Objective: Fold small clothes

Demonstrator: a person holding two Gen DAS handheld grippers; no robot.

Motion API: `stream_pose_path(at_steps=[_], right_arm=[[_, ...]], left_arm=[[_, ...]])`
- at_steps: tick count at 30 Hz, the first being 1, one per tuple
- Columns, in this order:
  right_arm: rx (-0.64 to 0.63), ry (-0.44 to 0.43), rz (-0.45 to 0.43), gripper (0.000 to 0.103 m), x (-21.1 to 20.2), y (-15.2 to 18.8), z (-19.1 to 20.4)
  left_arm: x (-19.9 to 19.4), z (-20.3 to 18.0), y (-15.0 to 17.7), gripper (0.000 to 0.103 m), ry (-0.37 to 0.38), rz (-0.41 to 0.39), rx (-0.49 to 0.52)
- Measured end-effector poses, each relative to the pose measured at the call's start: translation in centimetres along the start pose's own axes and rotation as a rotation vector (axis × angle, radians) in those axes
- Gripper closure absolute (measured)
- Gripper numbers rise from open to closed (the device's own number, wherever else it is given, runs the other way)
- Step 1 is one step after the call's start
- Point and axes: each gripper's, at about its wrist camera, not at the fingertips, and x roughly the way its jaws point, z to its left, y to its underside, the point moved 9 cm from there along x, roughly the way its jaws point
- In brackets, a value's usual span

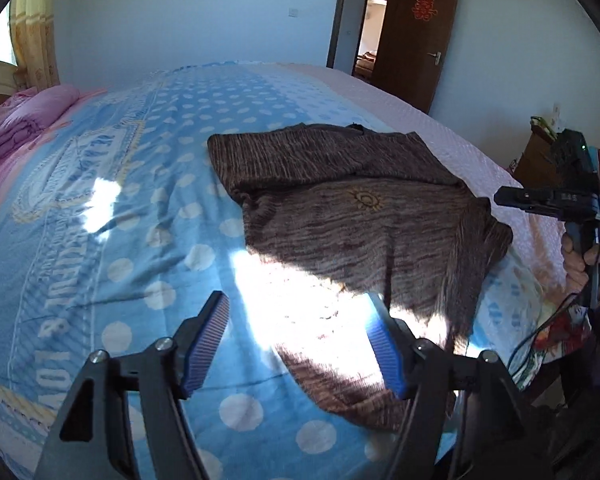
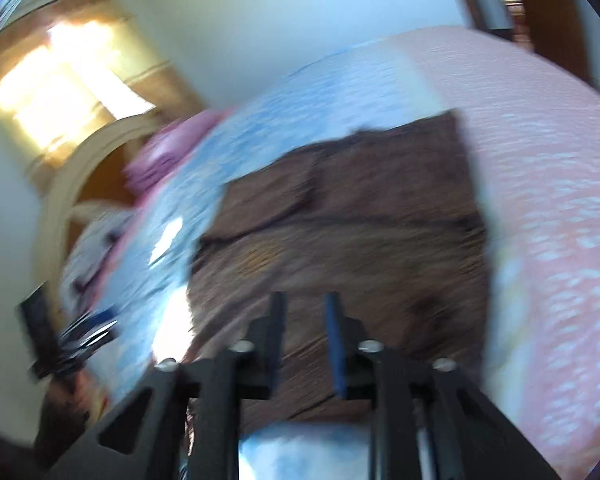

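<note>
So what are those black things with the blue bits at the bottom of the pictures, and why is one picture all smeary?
Those are two claws that a person holds, one in each hand, like big tongs. Each claw has a little camera that looks out along its two fingers.

The sharp picture comes from the left claw. Its blue pads are spread wide apart and hold nothing. In front of it lies a brown sweater, partly folded, on a bed with a blue spotted blanket. A pink folded quilt sits at the far end. At the right edge you can see the person's other hand holding the other claw's handle.

The smeary picture comes from the right claw. It is blurry, probably because that hand is moving fast. Its fingers have a narrower gap, above the sweater, with nothing between them.
</note>
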Motion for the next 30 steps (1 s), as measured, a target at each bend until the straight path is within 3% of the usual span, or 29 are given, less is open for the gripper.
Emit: stream_pose_path(at_steps=[1,5,7,10,12,14,15,16,18,23,30], right_arm=[[-0.033,-0.047,0.016,0.039,0.4,1.2,2.0],[-0.186,-0.179,0.199,0.038,4.4,7.7,9.6],[-0.255,-0.177,0.270,0.052,6.7,10.3,11.8],[-0.269,-0.118,0.359,0.054,10.3,12.8,12.3],[-0.253,-0.115,0.377,0.054,11.8,13.6,12.5],[-0.268,-0.131,0.356,0.055,12.0,13.6,13.1],[-0.292,-0.126,0.346,0.073,12.0,13.5,13.3],[-0.319,-0.109,0.344,0.099,11.8,13.3,13.3],[-0.327,-0.084,0.332,0.099,11.4,12.7,12.9],[-0.324,-0.141,0.286,0.099,9.6,9.3,14.0],[-0.452,-0.202,0.263,0.099,7.4,7.3,17.9]], left_arm=[[0.0,-0.2,0.7,0.032,0.014,0.010,0.002],[0.0,-0.1,2.1,0.028,-0.025,0.029,0.003],[-0.5,0.1,2.3,0.028,-0.035,0.027,0.002],[-1.7,0.3,2.2,0.028,-0.050,0.008,0.031],[-2.4,0.3,2.2,0.020,-0.068,-0.005,0.071],[-3.1,0.2,2.2,0.009,-0.090,-0.030,0.131],[-3.3,0.1,2.2,0.009,-0.099,-0.042,0.162],[-3.5,0.1,2.1,0.009,-0.102,-0.052,0.191],[-3.5,-0.4,2.2,0.009,-0.074,-0.047,0.243],[-3.1,-3.4,2.8,0.009,0.020,-0.051,0.456],[-0.4,-8.7,3.3,0.009,0.162,-0.053,0.747]])
